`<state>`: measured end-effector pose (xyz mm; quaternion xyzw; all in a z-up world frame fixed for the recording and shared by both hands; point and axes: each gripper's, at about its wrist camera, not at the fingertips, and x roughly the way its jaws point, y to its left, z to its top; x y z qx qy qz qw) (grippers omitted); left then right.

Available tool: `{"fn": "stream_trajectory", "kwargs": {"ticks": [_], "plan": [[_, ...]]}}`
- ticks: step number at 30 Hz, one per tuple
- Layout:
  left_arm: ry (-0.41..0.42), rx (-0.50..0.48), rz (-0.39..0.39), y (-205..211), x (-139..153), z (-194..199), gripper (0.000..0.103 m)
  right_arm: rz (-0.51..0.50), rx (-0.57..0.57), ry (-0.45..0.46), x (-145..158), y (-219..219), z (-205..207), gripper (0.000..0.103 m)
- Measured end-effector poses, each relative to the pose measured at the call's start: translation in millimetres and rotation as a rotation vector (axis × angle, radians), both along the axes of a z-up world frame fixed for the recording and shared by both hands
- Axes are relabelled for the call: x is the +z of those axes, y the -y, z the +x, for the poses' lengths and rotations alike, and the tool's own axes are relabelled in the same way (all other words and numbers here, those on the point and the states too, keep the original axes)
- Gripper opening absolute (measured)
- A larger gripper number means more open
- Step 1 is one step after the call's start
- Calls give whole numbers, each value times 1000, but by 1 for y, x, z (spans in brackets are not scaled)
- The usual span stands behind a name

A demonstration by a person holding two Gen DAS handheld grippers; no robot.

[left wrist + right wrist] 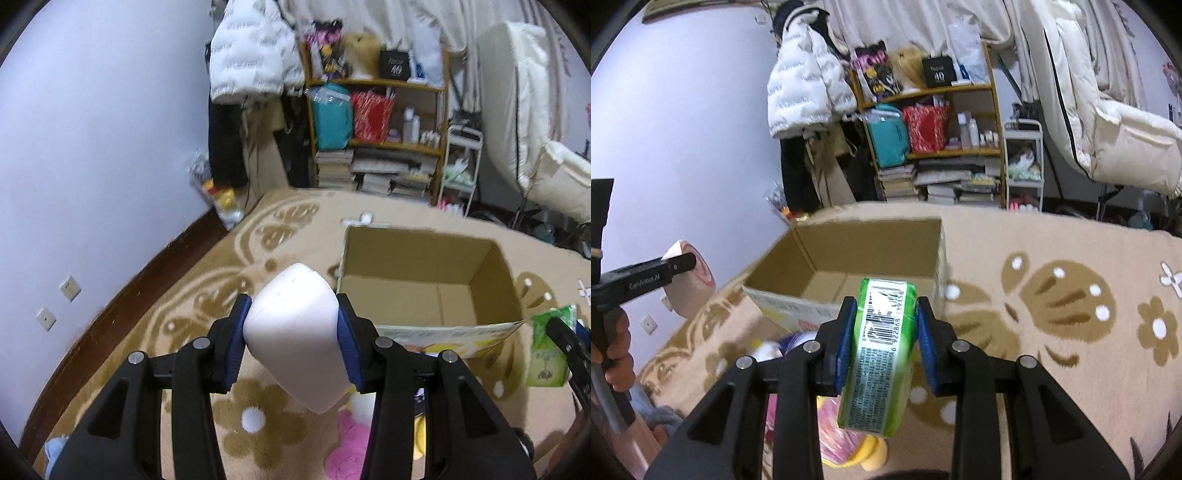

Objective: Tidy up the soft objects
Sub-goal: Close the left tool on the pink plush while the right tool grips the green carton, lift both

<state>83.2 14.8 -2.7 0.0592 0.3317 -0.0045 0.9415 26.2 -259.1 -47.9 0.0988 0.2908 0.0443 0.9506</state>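
Observation:
My left gripper (293, 314) is shut on a white soft foam block (295, 339), held up above the carpet, left of an open cardboard box (417, 254). In the right wrist view the same block (696, 284) shows a pink side at the far left. My right gripper (886, 314) is shut on a green tissue pack (879, 365) with a barcode, just in front of the cardboard box (871, 243). That pack (550, 347) also shows at the right edge of the left wrist view. The box looks empty inside.
Plush toys lie on the beige flowered carpet (1052, 258) below the grippers: a pink one (351, 443), a yellow one (871, 450), a blue one (55, 450). A crowded wooden shelf (376, 110), a white cart (461, 166) and hanging coats stand behind the box.

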Motion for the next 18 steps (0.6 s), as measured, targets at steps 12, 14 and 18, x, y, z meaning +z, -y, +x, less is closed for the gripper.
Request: {"fn": "stream_trajectory", "kwargs": {"ticks": [12, 14, 18], "plan": [[109, -75, 22, 13, 34, 3, 44, -56, 51, 59, 30, -21, 31, 33], [117, -92, 32, 18, 34, 11, 44, -69, 51, 61, 29, -22, 35, 33], [124, -122, 39, 29, 29, 24, 44, -94, 59, 51, 24, -21, 49, 33]]}}
